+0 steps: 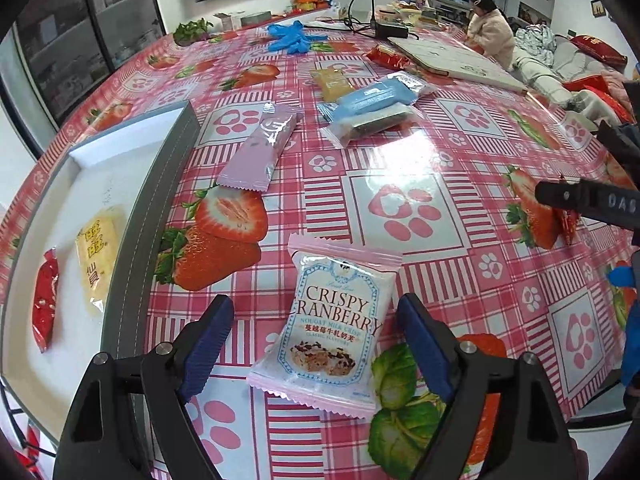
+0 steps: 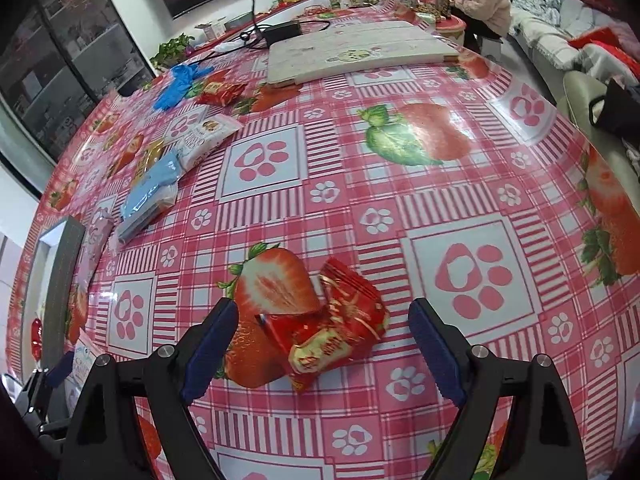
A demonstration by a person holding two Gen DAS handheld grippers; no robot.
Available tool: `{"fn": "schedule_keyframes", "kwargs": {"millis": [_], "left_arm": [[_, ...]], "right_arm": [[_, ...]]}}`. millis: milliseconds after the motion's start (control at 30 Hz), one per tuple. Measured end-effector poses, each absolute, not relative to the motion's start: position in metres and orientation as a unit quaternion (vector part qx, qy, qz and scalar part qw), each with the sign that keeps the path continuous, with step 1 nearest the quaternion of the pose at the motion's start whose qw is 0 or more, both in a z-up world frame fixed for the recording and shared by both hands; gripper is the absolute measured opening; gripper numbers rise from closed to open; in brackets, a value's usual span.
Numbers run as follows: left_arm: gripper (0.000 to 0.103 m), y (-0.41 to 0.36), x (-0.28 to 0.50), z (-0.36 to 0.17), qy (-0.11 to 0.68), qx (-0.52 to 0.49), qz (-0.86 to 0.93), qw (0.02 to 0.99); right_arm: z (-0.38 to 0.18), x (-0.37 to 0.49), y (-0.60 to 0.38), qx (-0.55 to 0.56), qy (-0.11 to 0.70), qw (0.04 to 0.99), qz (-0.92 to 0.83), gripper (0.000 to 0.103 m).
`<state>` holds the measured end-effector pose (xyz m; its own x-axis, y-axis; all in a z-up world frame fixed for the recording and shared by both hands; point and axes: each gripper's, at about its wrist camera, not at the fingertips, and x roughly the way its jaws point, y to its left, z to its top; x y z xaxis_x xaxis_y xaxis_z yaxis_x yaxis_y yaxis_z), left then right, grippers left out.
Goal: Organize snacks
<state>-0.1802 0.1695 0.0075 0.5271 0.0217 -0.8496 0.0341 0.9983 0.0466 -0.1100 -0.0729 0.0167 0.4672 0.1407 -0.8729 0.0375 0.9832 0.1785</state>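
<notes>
Left gripper (image 1: 316,344): jaws apart, nothing clamped. Cranberry nougat packet (image 1: 330,326) lies flat on the surface (image 1: 460,152) between the jaws, long axis running away from them, printed top at the far end.

Right gripper (image 2: 322,344): jaws apart. Red candy packets (image 2: 336,322) lie between them, unclamped, long axis slanted.

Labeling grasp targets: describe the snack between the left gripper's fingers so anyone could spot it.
On the strawberry-print tablecloth, just right of the grey-rimmed white tray, lies the cranberry nougat packet. It is the only pink-edged white pouch reading "Crispy Cranberry"; the neighbouring lilac bar is long and narrow.
</notes>
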Motion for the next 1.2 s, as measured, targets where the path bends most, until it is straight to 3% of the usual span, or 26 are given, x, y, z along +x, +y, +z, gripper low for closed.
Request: {"fn": "schedule_keyframes", "kwargs": {"millis": [67, 133, 167, 267, 333, 367, 400, 1200], "left_arm": [[0.077, 0.167, -0.179, 0.008, 0.481, 0.021, -0.008, 0.876], [0.074, 0.161, -0.171, 0.009, 0.474, 0.022, -0.011, 0.88], [0.074, 0.159, -0.166, 0.009, 0.472, 0.024, -0.012, 0.881], [0.075, 0.153, -0.146, 0.009, 0.47, 0.02, -0.016, 0.882], [0.083, 0.152, -0.141, 0.007, 0.466, 0.015, -0.013, 0.885], [0.086, 0.153, -0.141, 0.006, 0.462, 0.013, -0.011, 0.887], [0.086, 0.154, -0.142, 0.005, 0.457, 0.008, -0.014, 0.889], [0.088, 0.153, -0.149, 0.002, 0.43, 0.008, -0.017, 0.903]], "right_arm": [[0.014, -0.111, -0.062, 0.051, 0.513, 0.856, 0.03, 0.088], [0.013, -0.114, -0.057, 0.023, 0.507, 0.861, 0.025, 0.078], [0.014, -0.117, -0.056, 0.011, 0.503, 0.864, 0.024, 0.067], [0.014, -0.122, -0.06, 0.005, 0.493, 0.869, 0.034, 0.065], [0.013, -0.125, -0.06, 0.003, 0.487, 0.873, 0.038, 0.069], [0.012, -0.127, -0.058, 0.001, 0.485, 0.874, 0.041, 0.082], [0.01, -0.128, -0.056, -0.002, 0.486, 0.873, 0.041, 0.103], [0.002, -0.138, -0.048, -0.02, 0.447, 0.894, 0.033, 0.103]]}}
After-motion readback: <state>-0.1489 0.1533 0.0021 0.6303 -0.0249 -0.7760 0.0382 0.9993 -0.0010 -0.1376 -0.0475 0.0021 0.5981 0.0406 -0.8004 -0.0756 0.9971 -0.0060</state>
